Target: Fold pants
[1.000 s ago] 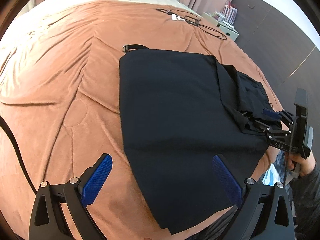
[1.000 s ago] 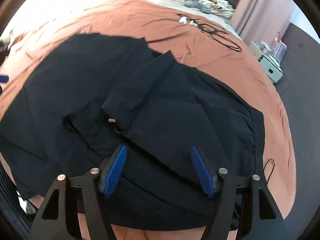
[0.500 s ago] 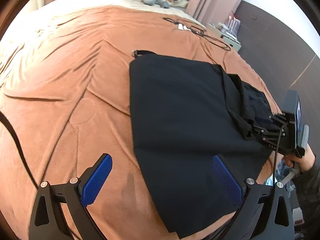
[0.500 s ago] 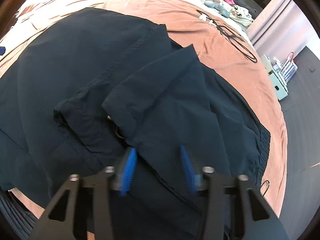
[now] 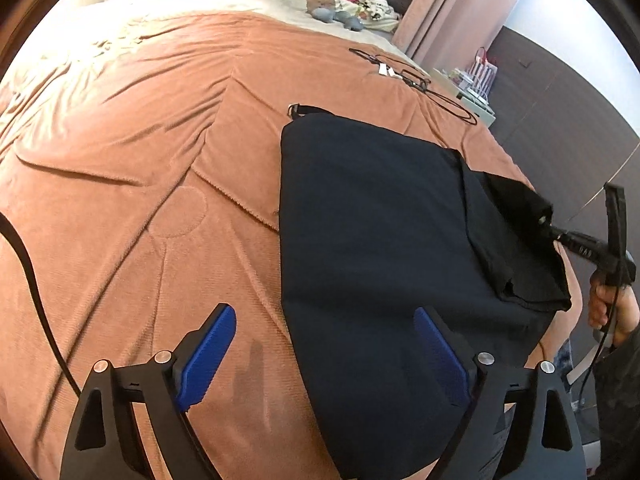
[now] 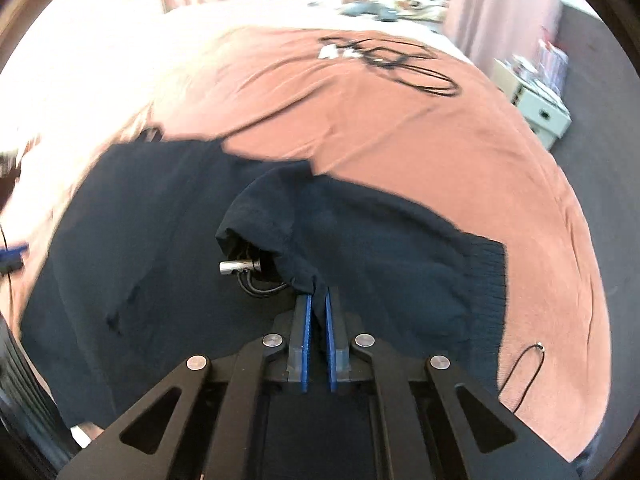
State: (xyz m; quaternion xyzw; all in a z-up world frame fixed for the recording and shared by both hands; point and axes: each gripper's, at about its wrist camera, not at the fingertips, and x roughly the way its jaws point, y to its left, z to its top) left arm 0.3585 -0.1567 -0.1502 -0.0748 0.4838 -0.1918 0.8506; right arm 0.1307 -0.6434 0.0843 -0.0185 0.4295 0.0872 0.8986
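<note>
Dark navy pants [image 5: 380, 220] lie spread on a rust-brown bedspread [image 5: 140, 140]. My left gripper [image 5: 324, 354] hovers over their near left edge. Its jaws are closing, but the blue pads [image 5: 208, 352] stand wide apart and press on nothing; the cloth lies below and between them. My right gripper [image 6: 318, 308] is shut on a fold of the pants [image 6: 140, 260] near the waistband and holds it raised off the bed. Beside that fold a metal drawstring tip [image 6: 236, 267] pokes out. In the left wrist view the right gripper [image 5: 554, 234] pulls the cloth up at the far right, with a person's hand [image 5: 608, 304] on its handle.
Black cables [image 5: 420, 84] lie coiled on the far side of the bed. Soft toys [image 5: 328, 8] and clothes sit at the headboard end. A pale nightstand [image 6: 536, 108] stands beside the bed on the right. A black cord [image 5: 28, 260] hangs at the left edge.
The right gripper's jaws went from open around the fold to shut on it, and it lifted the cloth. The left gripper's jaws narrowed slightly and its view rolled a little.
</note>
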